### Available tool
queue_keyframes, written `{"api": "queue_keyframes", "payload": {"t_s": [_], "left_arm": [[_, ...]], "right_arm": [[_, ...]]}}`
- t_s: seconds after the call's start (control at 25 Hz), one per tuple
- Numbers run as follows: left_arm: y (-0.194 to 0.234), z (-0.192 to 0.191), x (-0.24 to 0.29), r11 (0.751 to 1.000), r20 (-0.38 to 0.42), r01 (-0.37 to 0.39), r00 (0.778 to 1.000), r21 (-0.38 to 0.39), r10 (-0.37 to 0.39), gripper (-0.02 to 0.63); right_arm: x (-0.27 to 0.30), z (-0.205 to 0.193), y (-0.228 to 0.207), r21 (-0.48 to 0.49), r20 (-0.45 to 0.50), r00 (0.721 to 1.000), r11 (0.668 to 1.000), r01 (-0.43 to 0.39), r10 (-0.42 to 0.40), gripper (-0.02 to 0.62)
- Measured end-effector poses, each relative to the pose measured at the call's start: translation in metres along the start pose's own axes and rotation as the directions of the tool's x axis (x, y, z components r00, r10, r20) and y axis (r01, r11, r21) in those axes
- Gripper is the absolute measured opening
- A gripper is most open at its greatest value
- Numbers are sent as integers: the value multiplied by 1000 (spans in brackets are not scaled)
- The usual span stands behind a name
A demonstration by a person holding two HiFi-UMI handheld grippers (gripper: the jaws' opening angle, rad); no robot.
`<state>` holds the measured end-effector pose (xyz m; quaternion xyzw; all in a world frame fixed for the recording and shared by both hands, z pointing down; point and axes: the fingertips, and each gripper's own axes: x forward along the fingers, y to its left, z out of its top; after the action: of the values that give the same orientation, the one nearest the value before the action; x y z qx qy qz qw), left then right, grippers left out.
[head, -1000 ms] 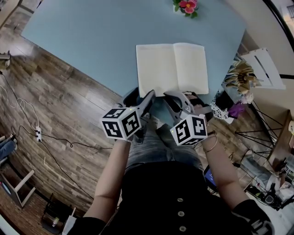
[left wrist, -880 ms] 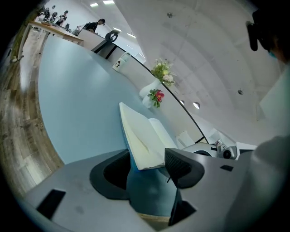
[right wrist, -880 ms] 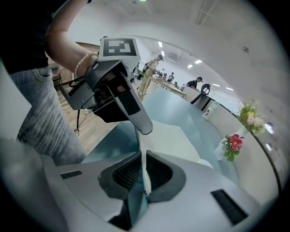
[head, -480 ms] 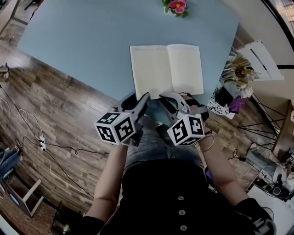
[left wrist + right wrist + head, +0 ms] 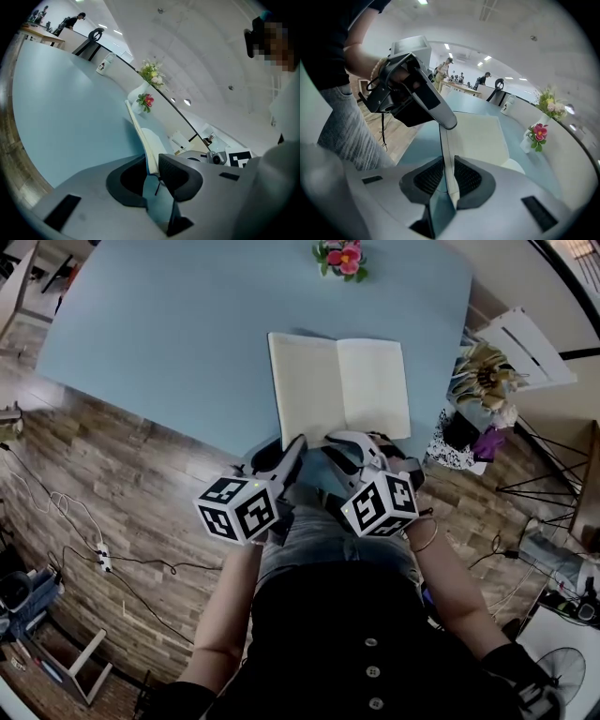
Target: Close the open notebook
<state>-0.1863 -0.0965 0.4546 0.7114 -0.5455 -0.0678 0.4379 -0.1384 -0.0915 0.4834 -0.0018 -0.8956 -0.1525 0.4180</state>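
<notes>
Down at the lower middle of the head view, my left gripper [image 5: 296, 448] had just been closing its jaws around the near edge of the notebook [image 5: 339, 388]. The page was between them but not pinched yet, far as I could see. Right gripper [image 5: 345, 440], just beside it, was clamped on that same edge. Notebook lay open mid-frame on the blue table [image 5: 169, 334], with pink flowers [image 5: 341, 257] beyond at the top edge.
</notes>
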Motion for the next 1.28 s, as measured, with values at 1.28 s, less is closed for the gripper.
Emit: {"api": "queue_keyframes", "payload": {"t_s": [1.28], "left_arm": [[-93,8,49,955,-54,77,996,287,-64,67]], "right_arm": [[-120,-43,-81,522,131,932,823,224,-337,5]]}}
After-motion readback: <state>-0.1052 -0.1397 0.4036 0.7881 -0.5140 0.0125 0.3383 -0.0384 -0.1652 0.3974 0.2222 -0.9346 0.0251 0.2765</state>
